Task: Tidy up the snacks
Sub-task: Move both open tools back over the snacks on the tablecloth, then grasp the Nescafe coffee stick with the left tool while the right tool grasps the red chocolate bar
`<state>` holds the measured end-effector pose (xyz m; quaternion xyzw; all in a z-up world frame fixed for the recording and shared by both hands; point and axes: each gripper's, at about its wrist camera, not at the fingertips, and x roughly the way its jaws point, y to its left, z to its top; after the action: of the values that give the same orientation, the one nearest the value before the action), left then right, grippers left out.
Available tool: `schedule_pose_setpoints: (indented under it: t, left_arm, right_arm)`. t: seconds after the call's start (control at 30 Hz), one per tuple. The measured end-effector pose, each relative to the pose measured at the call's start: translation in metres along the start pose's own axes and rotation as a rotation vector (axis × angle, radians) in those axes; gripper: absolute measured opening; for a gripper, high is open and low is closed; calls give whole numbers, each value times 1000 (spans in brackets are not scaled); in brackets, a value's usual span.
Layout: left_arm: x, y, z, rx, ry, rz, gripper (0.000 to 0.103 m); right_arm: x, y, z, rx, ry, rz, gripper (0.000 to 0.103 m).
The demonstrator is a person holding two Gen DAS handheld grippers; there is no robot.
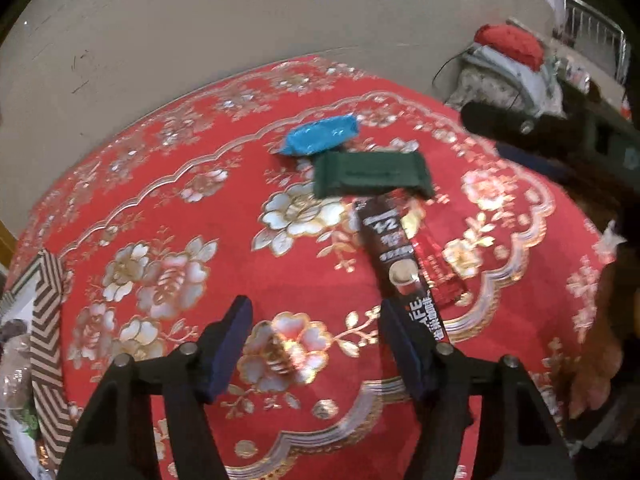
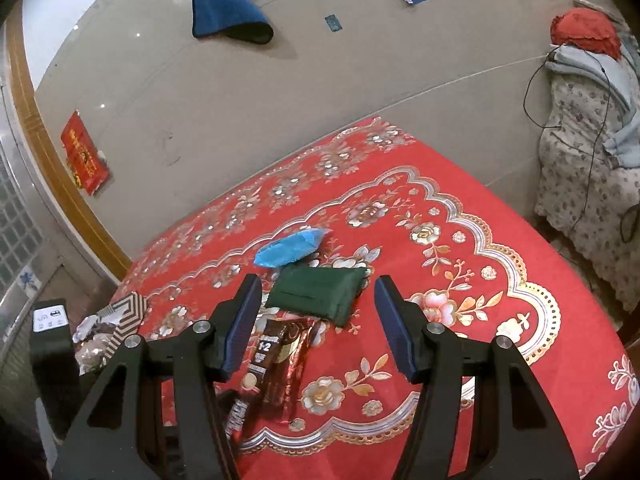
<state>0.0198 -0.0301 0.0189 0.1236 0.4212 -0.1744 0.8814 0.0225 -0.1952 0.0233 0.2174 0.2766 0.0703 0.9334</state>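
On the red flowered tablecloth [image 1: 200, 240] lie a blue snack packet [image 1: 320, 135], a dark green packet [image 1: 372, 174] touching it, a dark brown coffee stick [image 1: 400, 264] and a red stick [image 1: 436, 272] beside it. My left gripper [image 1: 316, 344] is open and empty, near the table's front, left of the coffee stick. My right gripper [image 2: 318, 320] is open and empty, hovering over the green packet [image 2: 316, 292] and the coffee stick [image 2: 272, 364]. The blue packet [image 2: 290, 250] lies beyond. The right gripper's fingers [image 1: 520, 124] show at the right of the left wrist view.
A box with a black-and-white zigzag pattern [image 1: 44, 340] holding several snacks stands at the table's left edge; it also shows in the right wrist view [image 2: 128, 312]. Bedding with a red cloth [image 2: 584, 32] lies right of the table. A blue cloth [image 2: 224, 0] hangs on the far wall.
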Motion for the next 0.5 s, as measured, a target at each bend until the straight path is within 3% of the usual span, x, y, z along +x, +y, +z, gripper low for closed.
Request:
schedule_pose_setpoints:
  t: [0.2,0.27,0.37,0.5]
  left_arm:
    - [-19,-6,4,-11,-96,-65,72]
    - [-12,-14,7,8,-61,-63,73]
    - [3,-18,8,9,3,5,73]
    - [4,-3,7,-36,20,37,75]
  right_arm:
    - [1,0,0,0,-1,-5,59]
    - [2,1,0,-1,0,-5,59]
    - [2,1,0,-7,-3,-7,59]
    - [1,0,1,0,-3,-7,59]
